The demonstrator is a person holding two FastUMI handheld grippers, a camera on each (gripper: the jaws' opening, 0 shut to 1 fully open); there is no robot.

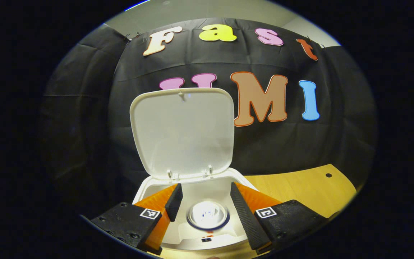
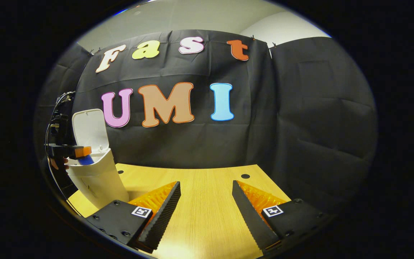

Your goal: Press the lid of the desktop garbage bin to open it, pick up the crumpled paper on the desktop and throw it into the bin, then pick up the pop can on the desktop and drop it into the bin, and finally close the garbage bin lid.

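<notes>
A: Left gripper view, item one: garbage bin [image 1: 149, 189], white, lid [image 1: 183, 131] raised upright on its rear hinges. So the opening step is done.

B: And the gripper?

A: Left gripper [image 1: 205, 201], fingers spread wide, pinching nothing, hanging right over the bin's mouth. Between the fingers and lower down, inside the bin, the pop can [image 1: 207, 215] shows its round top; it looks blurred, so I judge it either just let go or lying at the bottom. I cannot tell which.

B: Crumpled paper?

A: Can't make it out inside the bin. Judging by the task's order, it should already be in there, but that's inference only.

B: Right gripper view?

A: Right gripper [image 2: 206, 207], fingers spread apart, nothing between them, low over the wooden desktop [image 2: 207, 187]. The stretch of desktop seen here carries no paper and no can, which fits both being binned. Far left stands the bin [image 2: 95, 180] seen from the side, lid [image 2: 89, 129] up, with the other gripper [image 2: 73, 151] and a hand [image 2: 56, 163] at its opening.

B: What each adds?

A: The left view gives the bin's interior; the right gives the bin's outside, its place at the desk's left end, and the bare tabletop.

B: Remaining?

A: Closing the lid, by my reckoning.
</notes>
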